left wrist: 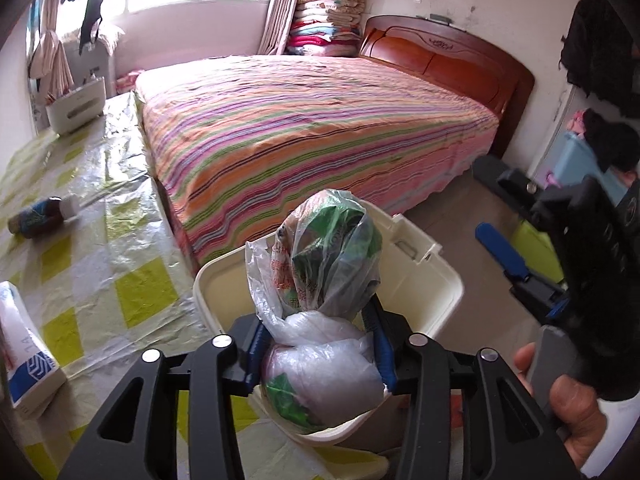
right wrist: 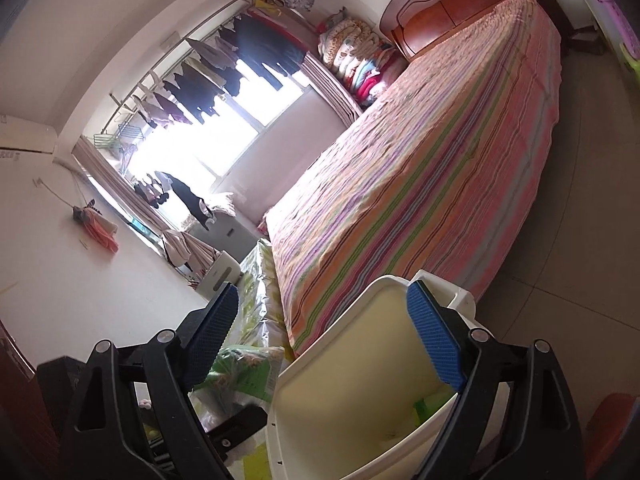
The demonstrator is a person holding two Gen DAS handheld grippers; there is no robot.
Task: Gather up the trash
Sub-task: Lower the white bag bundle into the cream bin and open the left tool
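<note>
I am gripping a knotted clear plastic bag of rubbish in my left tongs, hanging over the cream plastic bin. My right tongs are gaping, empty. I should lower it centred before releasing.

Bin floor behind bagged trash
</note>
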